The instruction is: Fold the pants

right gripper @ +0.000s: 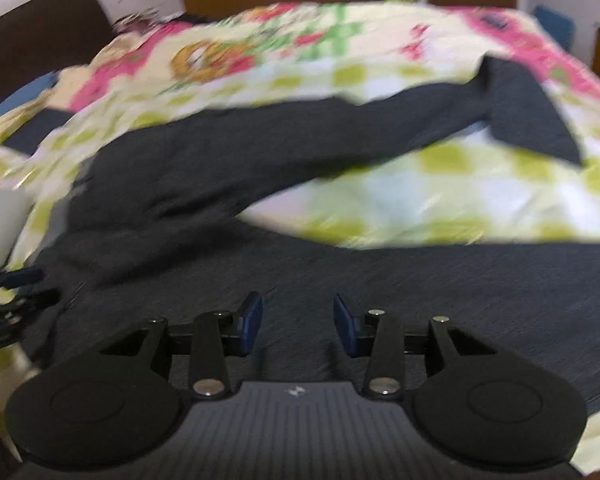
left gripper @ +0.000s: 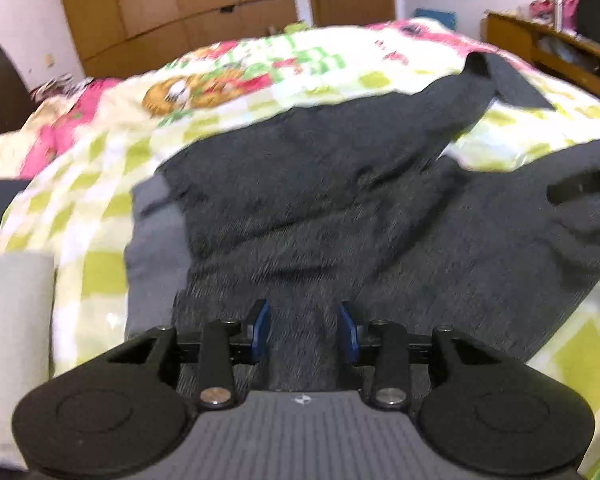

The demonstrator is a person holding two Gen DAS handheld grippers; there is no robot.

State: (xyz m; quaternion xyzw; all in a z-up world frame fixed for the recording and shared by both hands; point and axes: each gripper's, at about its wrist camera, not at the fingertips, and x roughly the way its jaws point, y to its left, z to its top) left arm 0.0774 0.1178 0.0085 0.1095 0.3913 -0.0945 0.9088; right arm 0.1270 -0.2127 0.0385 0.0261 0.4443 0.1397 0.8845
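Note:
Dark grey pants [left gripper: 300, 184] lie spread on a bed covered by a green-checked cartoon bedspread [left gripper: 100, 208]. One leg runs to the far right, its cuff [left gripper: 516, 84] turned over. My left gripper [left gripper: 304, 328] hovers low over the waist end, jaws apart, with a raised ridge of the fabric standing between the blue pads [left gripper: 260, 326]. In the right wrist view the pants [right gripper: 260, 152] stretch across the bed, and my right gripper [right gripper: 298, 324] is open just above flat fabric of the near leg. The left gripper's fingers [right gripper: 16, 288] show at that view's left edge.
A white cushion-like object [left gripper: 12, 320] sits at the bed's near left. A dark headboard [right gripper: 32, 40] stands at the left, wooden wardrobes [left gripper: 180, 8] behind the bed, and a cluttered wooden shelf [left gripper: 548, 44] at the right.

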